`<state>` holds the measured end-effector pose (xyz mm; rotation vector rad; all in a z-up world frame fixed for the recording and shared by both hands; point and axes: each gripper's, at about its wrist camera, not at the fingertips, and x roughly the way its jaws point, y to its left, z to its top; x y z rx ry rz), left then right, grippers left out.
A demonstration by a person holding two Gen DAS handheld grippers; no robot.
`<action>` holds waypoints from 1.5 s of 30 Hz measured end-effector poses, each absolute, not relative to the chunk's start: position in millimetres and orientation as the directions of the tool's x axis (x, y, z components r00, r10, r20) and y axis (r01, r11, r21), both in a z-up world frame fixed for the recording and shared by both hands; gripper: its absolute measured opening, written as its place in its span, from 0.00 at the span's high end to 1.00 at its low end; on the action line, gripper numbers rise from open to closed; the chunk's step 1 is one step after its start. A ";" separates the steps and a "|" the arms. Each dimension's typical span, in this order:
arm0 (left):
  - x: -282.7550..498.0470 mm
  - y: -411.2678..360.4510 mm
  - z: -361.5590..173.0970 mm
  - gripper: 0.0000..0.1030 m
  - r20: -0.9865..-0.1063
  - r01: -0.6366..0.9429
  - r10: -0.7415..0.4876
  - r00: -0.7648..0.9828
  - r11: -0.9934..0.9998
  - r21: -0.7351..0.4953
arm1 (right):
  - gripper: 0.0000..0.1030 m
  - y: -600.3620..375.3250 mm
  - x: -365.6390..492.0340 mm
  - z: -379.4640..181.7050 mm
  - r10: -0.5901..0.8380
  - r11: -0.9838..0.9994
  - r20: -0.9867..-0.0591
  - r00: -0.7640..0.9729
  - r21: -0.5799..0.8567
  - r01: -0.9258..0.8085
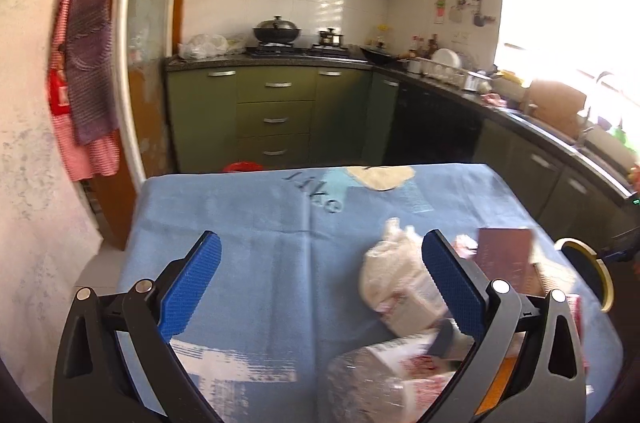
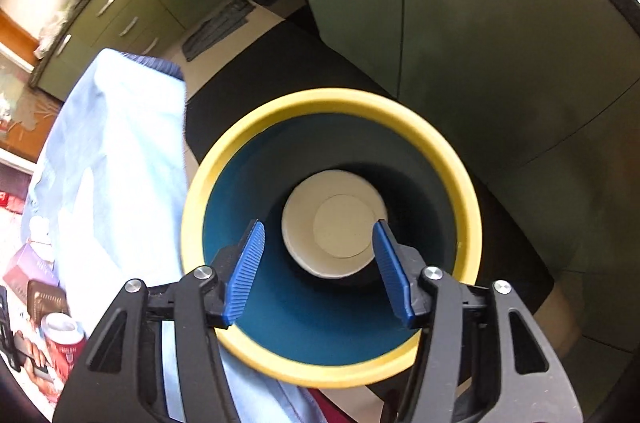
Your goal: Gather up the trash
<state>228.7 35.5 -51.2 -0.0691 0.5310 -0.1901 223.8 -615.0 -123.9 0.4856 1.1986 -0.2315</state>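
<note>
**Dropping trash into the bin: 1 piece in, more left on the table**

Left wrist view: left gripper [image 1: 320,287] hangs over the table [image 1: 248,247], which wears a blue cloth. Jaws wide apart, nothing between the pads. Just beyond its right finger lies a crumpled white plastic bag [image 1: 394,267]; near it a dark brown box [image 1: 506,259] and clear wrappers with pink print [image 1: 384,375], blurred. The bin's yellow rim [image 1: 600,271] shows past the table's right edge.

Right wrist view: right gripper [image 2: 318,263] points steeply down into the yellow-rimmed bin [image 2: 332,235], blue inside, standing on the floor beside the table. Jaws about half open, holding nothing. A white paper cup [image 2: 336,223] sits inside the bin, apart from both pads. On the table at far left, a red can [image 2: 66,339] and a purple box [image 2: 30,267].

Judgement: the cup is binned; bag, wrappers, can and boxes still wait to be collected.
</note>
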 end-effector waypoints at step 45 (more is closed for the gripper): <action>289.4 -138.5 -75.0 0.45 -0.767 0.717 -0.595 0.241 0.641 -0.273 | 0.30 -541.4 165.8 -103.8 0.257 0.890 -0.837 0.483 0.400 0.219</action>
